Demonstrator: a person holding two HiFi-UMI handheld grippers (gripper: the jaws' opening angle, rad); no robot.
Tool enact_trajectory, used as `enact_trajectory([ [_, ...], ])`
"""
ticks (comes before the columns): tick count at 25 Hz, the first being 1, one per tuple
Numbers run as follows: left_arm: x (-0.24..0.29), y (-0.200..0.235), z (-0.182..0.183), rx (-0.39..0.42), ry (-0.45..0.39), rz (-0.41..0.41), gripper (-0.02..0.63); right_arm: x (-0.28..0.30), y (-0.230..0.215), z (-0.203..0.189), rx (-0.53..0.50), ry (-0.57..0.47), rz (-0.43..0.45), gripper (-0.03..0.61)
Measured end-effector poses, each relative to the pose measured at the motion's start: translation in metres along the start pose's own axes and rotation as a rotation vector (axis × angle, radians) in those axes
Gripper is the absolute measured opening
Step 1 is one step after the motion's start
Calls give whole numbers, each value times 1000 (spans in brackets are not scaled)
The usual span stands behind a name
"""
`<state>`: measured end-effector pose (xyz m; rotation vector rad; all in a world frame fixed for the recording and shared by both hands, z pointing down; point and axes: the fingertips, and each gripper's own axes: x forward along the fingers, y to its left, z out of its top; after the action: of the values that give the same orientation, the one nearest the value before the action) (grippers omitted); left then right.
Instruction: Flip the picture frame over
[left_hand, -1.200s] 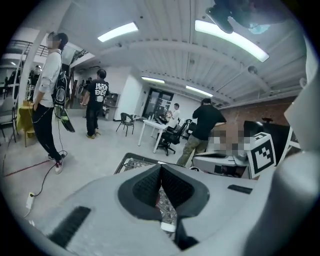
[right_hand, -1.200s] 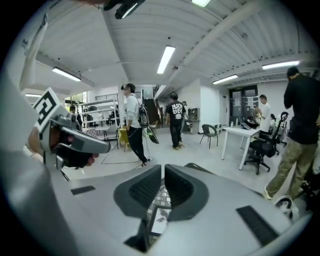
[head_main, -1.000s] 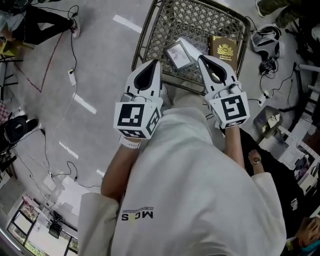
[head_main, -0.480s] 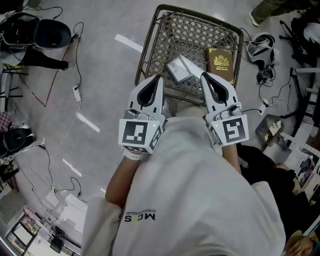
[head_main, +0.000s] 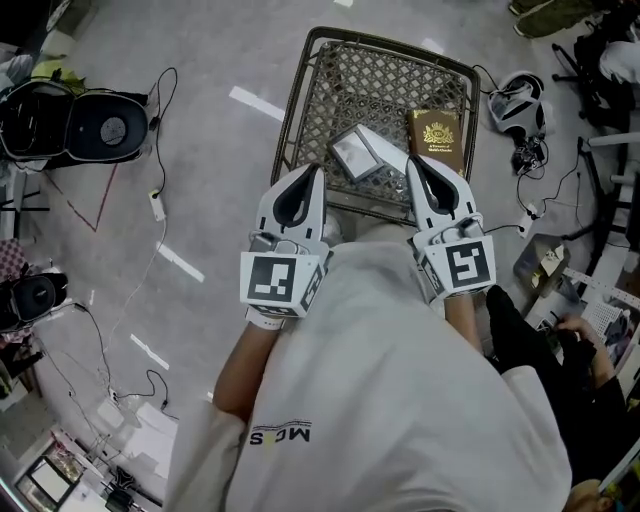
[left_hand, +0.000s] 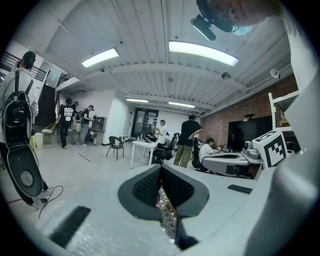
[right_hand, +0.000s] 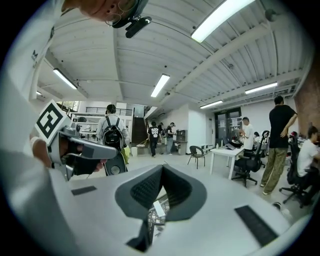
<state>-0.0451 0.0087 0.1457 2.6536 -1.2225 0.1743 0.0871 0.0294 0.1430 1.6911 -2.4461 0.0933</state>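
A small silver picture frame lies tilted on a metal mesh table, next to a brown book with a gold crest. Both grippers hang side by side above the table's near edge, pointing away from me. My left gripper is shut and holds nothing, short of the frame's left side. My right gripper is shut and empty, between frame and book. In the left gripper view the jaw tips meet, with mesh below. In the right gripper view the tips meet over a pale frame edge.
A headset and cables lie on the floor right of the table. A round black case sits at the far left. Someone in dark clothes sits at my right. Several people stand by desks further off.
Both grippers have lifted a little and stayed shut. The head view has shifted, so the whole mesh table shows now.
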Motion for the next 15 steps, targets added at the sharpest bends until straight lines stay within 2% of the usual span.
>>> enact_trajectory([
  [15, -1, 8, -3, -3, 9, 7, 20, 6, 2, -4, 15, 20, -6, 15],
])
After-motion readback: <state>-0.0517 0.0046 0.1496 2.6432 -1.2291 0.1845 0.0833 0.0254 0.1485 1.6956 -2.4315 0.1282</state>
